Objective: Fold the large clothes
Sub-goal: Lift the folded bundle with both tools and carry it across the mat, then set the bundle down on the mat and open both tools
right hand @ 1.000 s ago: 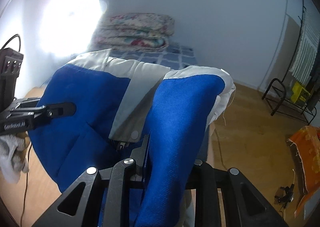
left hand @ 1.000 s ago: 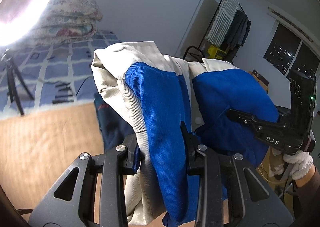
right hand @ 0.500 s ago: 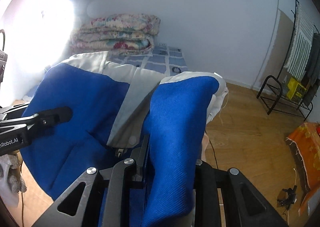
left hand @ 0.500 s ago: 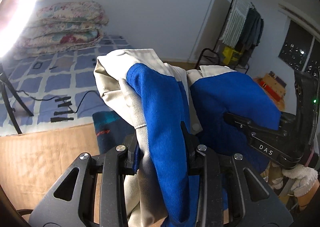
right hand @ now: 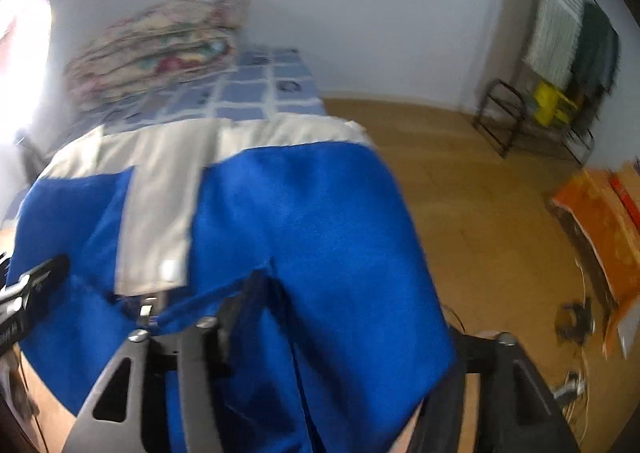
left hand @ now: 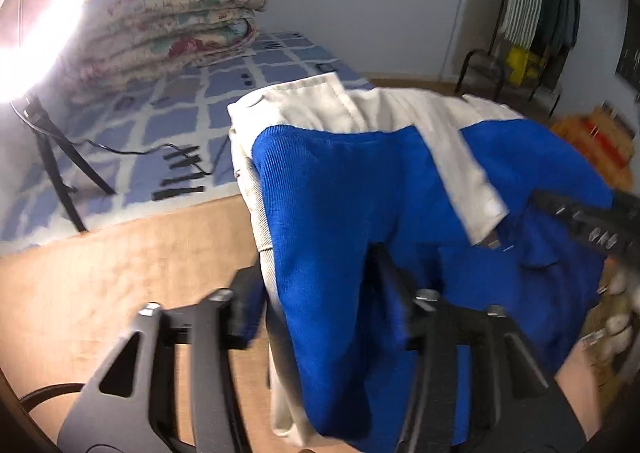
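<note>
A large blue and cream jacket (left hand: 352, 189) hangs in the air between both grippers, above the wooden floor. My left gripper (left hand: 316, 285) is shut on a blue and cream fold of it, which drapes over the fingers. My right gripper (right hand: 340, 313) is shut on another blue fold of the jacket (right hand: 304, 213), which covers its fingertips. The right gripper also shows at the right edge of the left wrist view (left hand: 588, 225). The left gripper shows at the left edge of the right wrist view (right hand: 32, 285). Both views are blurred.
A blue checked mat (left hand: 168, 125) lies on the wooden floor (right hand: 472, 189) with folded floral quilts (left hand: 176, 33) at the wall. A tripod (left hand: 52, 157) stands left. A clothes rack (right hand: 560, 65) and an orange cloth (right hand: 600, 213) are on the right.
Both grippers have tipped downward and spread apart with the jacket, which now stretches wider between them. More floor and mat show than before.
</note>
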Demonstrator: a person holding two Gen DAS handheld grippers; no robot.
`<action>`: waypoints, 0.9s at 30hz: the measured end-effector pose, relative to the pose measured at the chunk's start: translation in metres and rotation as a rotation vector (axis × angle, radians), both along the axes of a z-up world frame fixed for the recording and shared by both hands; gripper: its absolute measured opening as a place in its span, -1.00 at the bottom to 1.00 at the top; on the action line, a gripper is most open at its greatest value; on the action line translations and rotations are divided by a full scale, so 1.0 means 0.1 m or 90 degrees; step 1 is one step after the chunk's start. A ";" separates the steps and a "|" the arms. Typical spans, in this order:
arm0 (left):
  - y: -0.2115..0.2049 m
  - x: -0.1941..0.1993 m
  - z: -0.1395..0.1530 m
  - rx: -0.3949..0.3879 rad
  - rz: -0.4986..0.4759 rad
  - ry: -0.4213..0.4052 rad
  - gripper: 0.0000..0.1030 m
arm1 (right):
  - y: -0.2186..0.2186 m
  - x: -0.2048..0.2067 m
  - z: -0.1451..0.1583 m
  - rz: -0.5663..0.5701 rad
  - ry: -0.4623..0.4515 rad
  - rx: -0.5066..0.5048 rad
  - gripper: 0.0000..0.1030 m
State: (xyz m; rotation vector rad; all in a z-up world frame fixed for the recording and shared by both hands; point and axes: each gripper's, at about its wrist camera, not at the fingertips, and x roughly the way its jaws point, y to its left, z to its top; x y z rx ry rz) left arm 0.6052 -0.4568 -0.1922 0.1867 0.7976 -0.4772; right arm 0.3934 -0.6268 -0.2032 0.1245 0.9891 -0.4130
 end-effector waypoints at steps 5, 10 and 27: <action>0.01 -0.10 -0.03 0.040 0.002 -0.024 0.53 | -0.13 -0.12 -0.01 -0.030 0.002 0.015 0.37; 0.20 -0.22 0.10 0.005 0.003 -0.030 0.53 | -0.09 -0.36 0.24 -0.028 -0.043 0.010 0.39; 1.12 -1.45 1.49 -0.107 -0.025 -0.104 0.53 | 0.80 -1.01 1.80 0.027 -0.148 -0.024 0.50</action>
